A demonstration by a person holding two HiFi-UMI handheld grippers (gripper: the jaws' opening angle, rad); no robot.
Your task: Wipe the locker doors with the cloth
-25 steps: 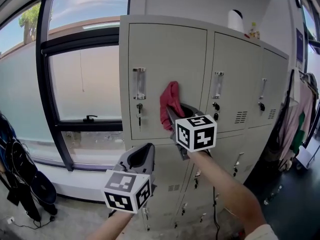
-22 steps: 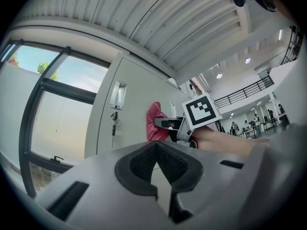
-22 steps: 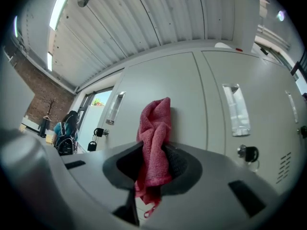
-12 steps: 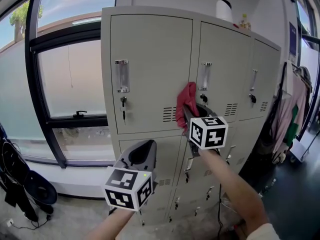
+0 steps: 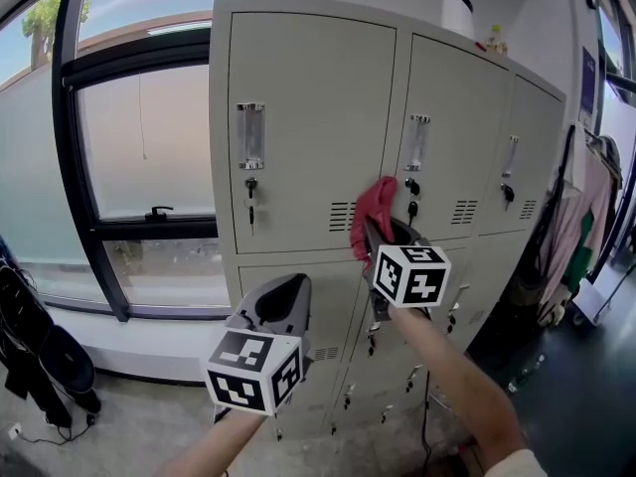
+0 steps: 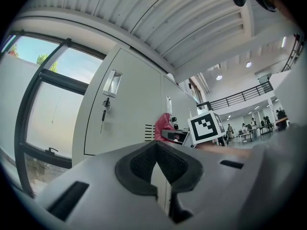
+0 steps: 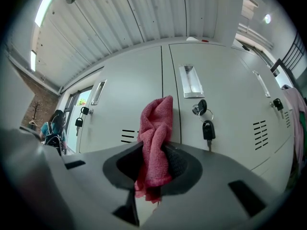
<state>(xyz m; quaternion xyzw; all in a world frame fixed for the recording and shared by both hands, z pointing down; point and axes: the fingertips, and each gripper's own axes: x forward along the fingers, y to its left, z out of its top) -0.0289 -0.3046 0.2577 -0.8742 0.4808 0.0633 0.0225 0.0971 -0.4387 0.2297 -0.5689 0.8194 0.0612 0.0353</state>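
A beige bank of lockers fills the middle of the head view. My right gripper [image 5: 370,229] is shut on a red cloth [image 5: 376,205], whose bunched top rests against the right edge of the left upper door [image 5: 308,127], beside the seam with the middle upper door [image 5: 452,137]. In the right gripper view the cloth [image 7: 154,133] hangs between the jaws of the right gripper [image 7: 154,163], in front of that seam. My left gripper [image 5: 283,301] hangs lower, before the lower doors, shut with nothing in it. The left gripper view shows the left gripper [image 6: 156,166] and, beyond it, the cloth [image 6: 164,126].
Keys [image 5: 411,189] hang from the door locks. A large window [image 5: 149,147] lies to the left of the lockers, with dark bags [image 5: 40,356] on the floor below it. Clothes [image 5: 586,227] hang at the right. A white container [image 5: 458,13] stands on top of the lockers.
My right gripper has carried the cloth rightwards across the left upper door to its right edge by the seam. The left gripper has barely moved.
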